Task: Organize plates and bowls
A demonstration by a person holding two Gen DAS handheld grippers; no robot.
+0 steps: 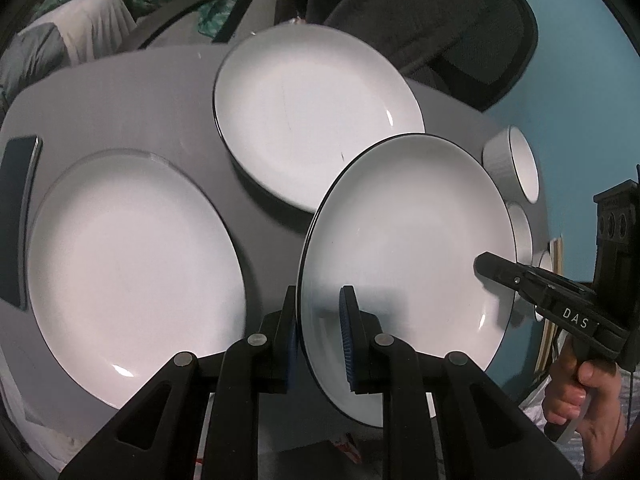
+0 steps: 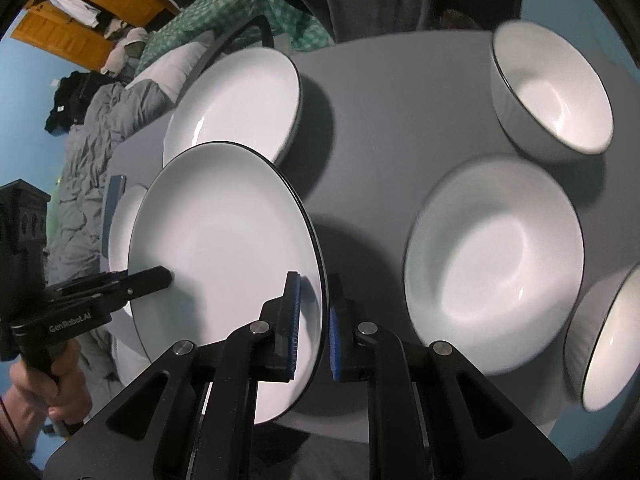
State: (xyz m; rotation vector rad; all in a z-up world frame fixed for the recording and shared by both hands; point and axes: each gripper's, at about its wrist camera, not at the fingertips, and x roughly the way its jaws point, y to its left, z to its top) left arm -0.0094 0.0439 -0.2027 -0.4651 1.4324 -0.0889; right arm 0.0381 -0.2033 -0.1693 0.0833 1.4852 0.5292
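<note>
Both grippers pinch opposite rims of one black-edged plate (image 1: pixel 404 248), the left gripper (image 1: pixel 320 340) and right gripper (image 2: pixel 314 320) clamped on it. It hangs lifted mid-frame, probably for stacking onto the large plate (image 1: pixel 132 264) at lower left.

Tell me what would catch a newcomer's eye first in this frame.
The white plate held tilted above the grey table, with the left gripper and the right gripper each straddling its rim on opposite sides. Next, two more plates lie flat: one at the left beside a phone, another farther back. Three bowls sit on the right side.
</note>
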